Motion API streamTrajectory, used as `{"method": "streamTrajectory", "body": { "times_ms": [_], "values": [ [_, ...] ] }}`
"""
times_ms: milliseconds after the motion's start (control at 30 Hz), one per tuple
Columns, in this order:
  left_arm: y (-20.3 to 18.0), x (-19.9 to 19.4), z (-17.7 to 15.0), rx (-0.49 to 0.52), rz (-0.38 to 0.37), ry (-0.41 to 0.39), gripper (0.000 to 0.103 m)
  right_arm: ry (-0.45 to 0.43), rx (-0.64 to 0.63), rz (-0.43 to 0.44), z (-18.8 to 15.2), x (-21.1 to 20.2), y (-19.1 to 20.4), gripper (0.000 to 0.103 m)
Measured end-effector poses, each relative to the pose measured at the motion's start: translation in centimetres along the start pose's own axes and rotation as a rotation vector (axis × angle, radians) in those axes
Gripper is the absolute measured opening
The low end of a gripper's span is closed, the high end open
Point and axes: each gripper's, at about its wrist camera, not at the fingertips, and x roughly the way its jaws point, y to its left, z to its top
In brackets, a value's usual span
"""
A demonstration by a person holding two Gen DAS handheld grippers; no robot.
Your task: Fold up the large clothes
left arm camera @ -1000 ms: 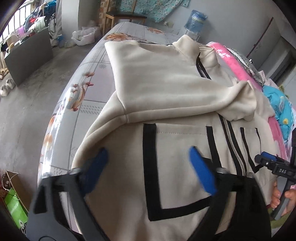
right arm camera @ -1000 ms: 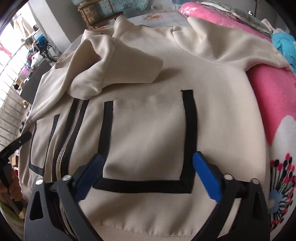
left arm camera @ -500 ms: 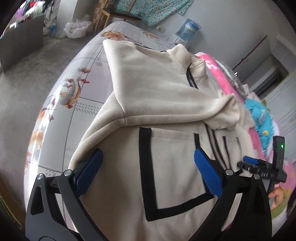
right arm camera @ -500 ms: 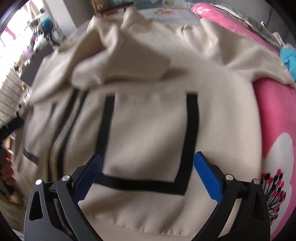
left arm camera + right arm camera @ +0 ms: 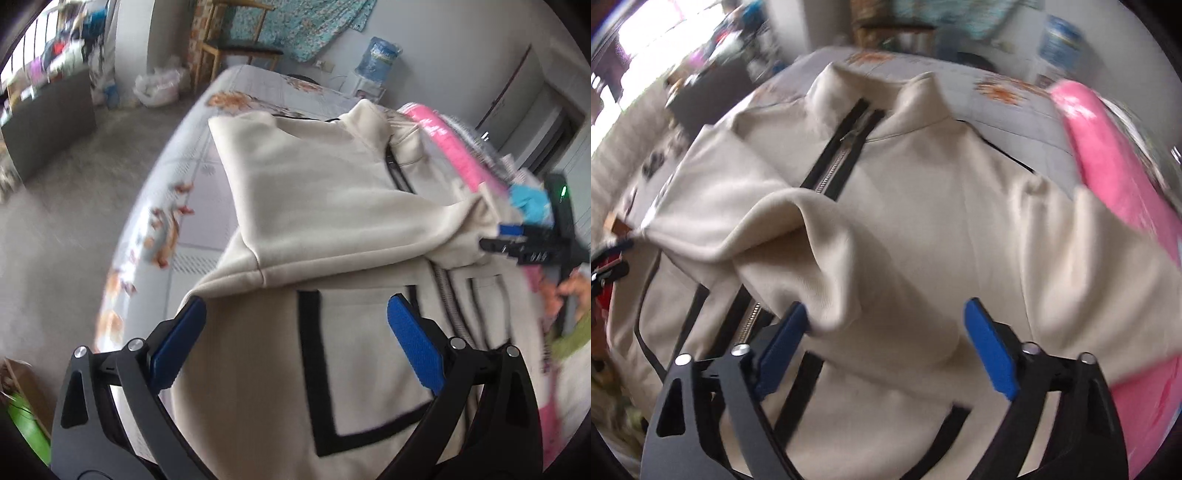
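Note:
A cream zip-up jacket with black-trimmed pockets lies front-up on the bed, also in the right wrist view. One sleeve is folded across its chest. My left gripper is open and empty above the jacket's lower left pocket. My right gripper is open and empty, its jaws on either side of the folded sleeve's cuff, above the jacket's right half. The right gripper also shows at the right of the left wrist view.
The bed sheet has a floral print; its left edge drops to a grey floor. A pink blanket lies along the jacket's right side. A chair and a water bottle stand behind the bed.
Both grippers have moved forward up the jacket. The right one went from the pocket to the folded sleeve's cuff. Both stay open.

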Motion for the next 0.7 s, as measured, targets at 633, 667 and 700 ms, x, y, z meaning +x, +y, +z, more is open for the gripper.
{"method": "streamTrajectory", "body": {
  "times_ms": [633,667,700],
  "values": [
    [2.5,0.4,-0.1,-0.046,0.165,0.017,0.039,0.018,-0.626,-0.262,-13.9,-3.5,8.5,0.037],
    [2.6,0.3,-0.1,-0.052,0.164,0.017,0.037,0.013,-0.518,-0.195,-14.0,-4.3,7.6,0.037],
    [2.9,0.2,-0.2,-0.06,0.16,0.018,0.036,-0.001,-0.424,-0.141,-13.8,-5.0,6.9,0.041]
  ]
}}
